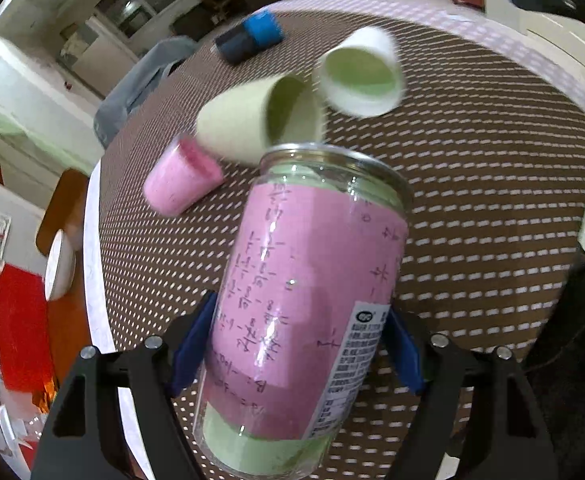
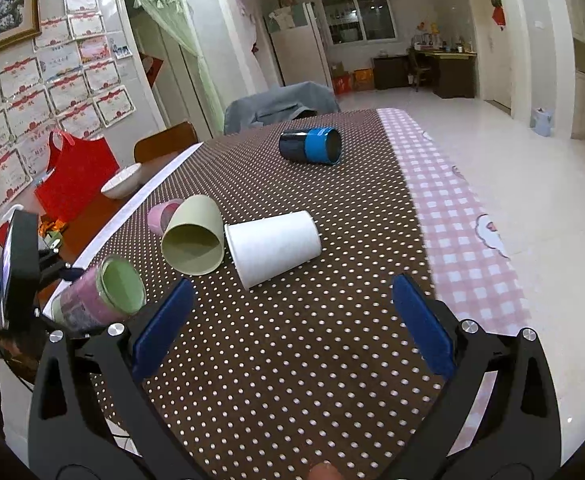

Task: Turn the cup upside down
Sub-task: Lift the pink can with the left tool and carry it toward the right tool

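We are clamping the left gripper (image 1: 292, 348) on a clear jar (image 1: 308, 300), its blue pads (image 1: 190, 344) pressing against both sides of the lower body. The jar is lined with pink paper bearing handwriting and with green paper at each end, and it is carrying a white printed label (image 1: 356, 364). We are holding it clear of the table, tilted, with its metal-rimmed end pointing away from the gripper. In the right wrist view the same jar (image 2: 104, 296) is showing at the left edge of the table (image 2: 292, 340), lying nearly level in the left gripper (image 2: 58, 280).

We are holding the right gripper (image 2: 288, 324) above the brown dotted tablecloth with its jaws spread wide and nothing between them.

Four other cups are lying on their sides on the cloth. A green cup (image 2: 194, 236) and a white cup (image 2: 272, 244) are resting just beside each other near the middle. A small pink cup (image 2: 160, 216) is lying behind the green one. A black and blue cup (image 2: 310, 146) is lying well apart, toward the far end. A white bowl (image 2: 122, 180) is sitting near a red bag (image 2: 76, 172) on the left.
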`<state>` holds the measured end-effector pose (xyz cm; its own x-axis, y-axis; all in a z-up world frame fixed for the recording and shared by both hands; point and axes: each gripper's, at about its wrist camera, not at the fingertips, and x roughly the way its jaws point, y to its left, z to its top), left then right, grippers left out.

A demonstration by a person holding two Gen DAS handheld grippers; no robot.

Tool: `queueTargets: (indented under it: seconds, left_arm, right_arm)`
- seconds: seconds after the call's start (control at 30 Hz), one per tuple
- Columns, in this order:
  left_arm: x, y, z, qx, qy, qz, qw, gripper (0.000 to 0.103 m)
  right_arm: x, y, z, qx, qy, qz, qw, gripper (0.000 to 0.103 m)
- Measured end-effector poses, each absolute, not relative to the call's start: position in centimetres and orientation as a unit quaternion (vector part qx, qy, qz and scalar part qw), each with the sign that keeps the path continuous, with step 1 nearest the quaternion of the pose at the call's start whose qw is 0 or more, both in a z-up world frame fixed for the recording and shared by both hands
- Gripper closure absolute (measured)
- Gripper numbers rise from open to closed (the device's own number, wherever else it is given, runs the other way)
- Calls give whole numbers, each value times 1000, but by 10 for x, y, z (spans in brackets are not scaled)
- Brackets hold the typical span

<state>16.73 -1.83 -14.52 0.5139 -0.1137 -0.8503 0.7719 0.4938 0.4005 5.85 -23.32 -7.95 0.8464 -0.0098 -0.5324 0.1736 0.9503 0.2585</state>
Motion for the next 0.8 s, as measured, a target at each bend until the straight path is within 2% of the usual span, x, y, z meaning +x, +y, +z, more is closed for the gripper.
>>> queueTargets:
  seconds: [0.23,0.47,0.8]
  left_arm:
    - [137,-69,-139,429,370,-329,755,27]
    - [125,-115,-161,431,377,-358,737,27]
    - [123,-128,-172,431,373,-335,751,22]
  right_arm:
    - [40,-260,-78,167,259,-68,949,6]
    - [33,-283,-84,191,258,-83,943,6]
    - [34,-284,-88,198,263,-73,941,6]
